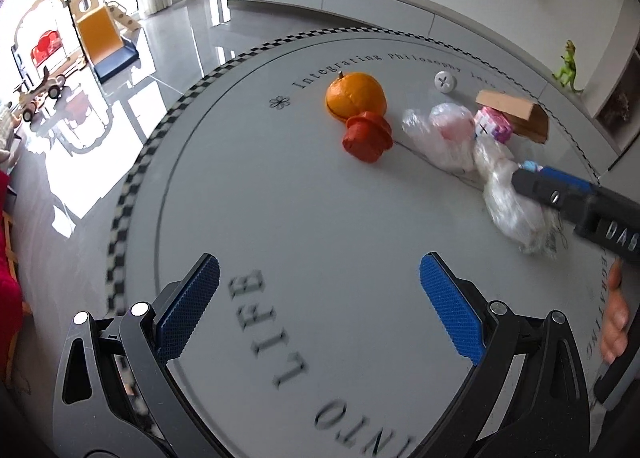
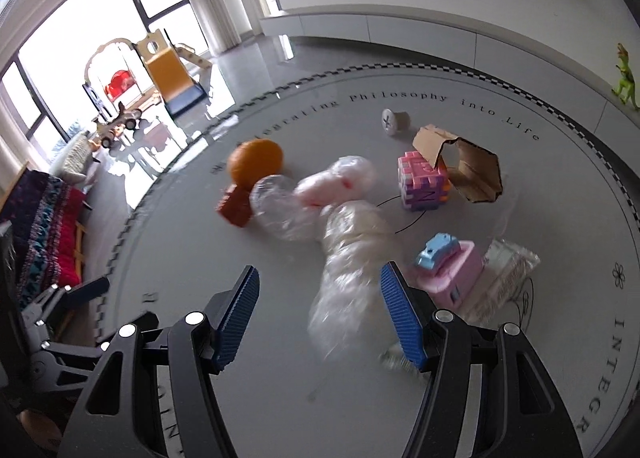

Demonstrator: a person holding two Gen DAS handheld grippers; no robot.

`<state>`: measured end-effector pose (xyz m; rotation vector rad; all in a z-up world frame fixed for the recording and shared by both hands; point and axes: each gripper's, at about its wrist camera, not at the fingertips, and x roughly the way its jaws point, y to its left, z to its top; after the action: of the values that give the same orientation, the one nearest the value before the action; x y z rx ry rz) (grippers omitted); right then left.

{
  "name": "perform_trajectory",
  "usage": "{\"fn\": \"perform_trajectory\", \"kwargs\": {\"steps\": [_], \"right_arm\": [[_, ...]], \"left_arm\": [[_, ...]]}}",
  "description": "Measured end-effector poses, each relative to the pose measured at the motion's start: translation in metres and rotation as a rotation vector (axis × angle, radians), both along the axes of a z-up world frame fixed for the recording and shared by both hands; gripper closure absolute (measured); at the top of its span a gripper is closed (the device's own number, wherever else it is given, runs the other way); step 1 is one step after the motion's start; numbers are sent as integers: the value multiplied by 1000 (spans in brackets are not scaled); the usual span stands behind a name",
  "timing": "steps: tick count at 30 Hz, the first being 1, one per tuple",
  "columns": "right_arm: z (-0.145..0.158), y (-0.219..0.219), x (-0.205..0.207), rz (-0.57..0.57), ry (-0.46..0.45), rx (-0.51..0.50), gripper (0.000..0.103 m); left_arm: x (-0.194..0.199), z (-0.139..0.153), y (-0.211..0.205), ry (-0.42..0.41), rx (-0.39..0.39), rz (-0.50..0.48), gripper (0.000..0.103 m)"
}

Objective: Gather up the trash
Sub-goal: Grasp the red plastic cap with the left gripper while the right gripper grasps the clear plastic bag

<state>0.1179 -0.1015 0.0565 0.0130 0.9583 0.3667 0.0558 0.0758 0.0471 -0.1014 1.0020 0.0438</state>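
Observation:
Crumpled clear plastic wrap [image 2: 352, 254] lies on the round white table [image 2: 280, 398], reaching in between my right gripper's [image 2: 320, 302] open blue pads, nearer the right pad. A second clear bag with pink inside [image 2: 332, 186] lies just beyond it. A torn cardboard piece [image 2: 460, 166] sits farther right. In the left wrist view my left gripper [image 1: 320, 290] hangs open over bare table, with nothing between its fingers. The same plastic bags [image 1: 440, 134] and wrap [image 1: 508, 194] lie up right, where the right gripper [image 1: 528, 182] touches the wrap.
An orange [image 1: 356, 96], a red toy piece [image 1: 366, 136], a white knob [image 1: 445, 81] and a pink-purple block cube [image 2: 424, 186] stand on the table. A pink toy with a blue piece [image 2: 444, 270] and a tissue pack [image 2: 504, 282] lie right of the right gripper.

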Motion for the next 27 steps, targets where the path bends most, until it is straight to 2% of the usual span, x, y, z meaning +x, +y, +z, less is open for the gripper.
{"fn": "perform_trajectory", "kwargs": {"steps": [6, 8, 9, 14, 15, 17, 19, 21, 23, 25, 27], "right_arm": [[-16, 10, 15, 19, -24, -106, 39], [-18, 12, 19, 24, -40, -142, 61], [-19, 10, 23, 22, -42, -146, 67], [-18, -6, 29, 1, -11, -57, 71], [-18, -7, 28, 3, -12, -54, 71], [-17, -6, 27, 5, -13, -50, 71], [-17, -9, 26, 6, -14, -46, 71], [-16, -6, 26, 4, -15, -42, 71], [-15, -4, 25, 6, -19, -45, 71], [-15, -3, 24, 8, -22, -45, 71], [-15, -4, 23, 5, -23, -44, 71]], "left_arm": [[43, -10, -7, 16, 10, -23, 6], [57, -15, -11, 20, 23, -30, 6], [64, -17, -13, 22, 29, -32, 6], [90, -23, -19, 11, 46, -37, 6], [95, -23, -21, 6, 58, -40, 9], [101, -27, -22, 13, 70, -53, 21], [108, -33, -23, 36, 61, -63, 40], [112, -37, -24, 52, 44, -70, 46], [113, -38, -25, 49, 53, -75, 50], [111, -38, -27, 43, 74, -83, 58], [111, -37, -29, 40, 81, -93, 60]]}}
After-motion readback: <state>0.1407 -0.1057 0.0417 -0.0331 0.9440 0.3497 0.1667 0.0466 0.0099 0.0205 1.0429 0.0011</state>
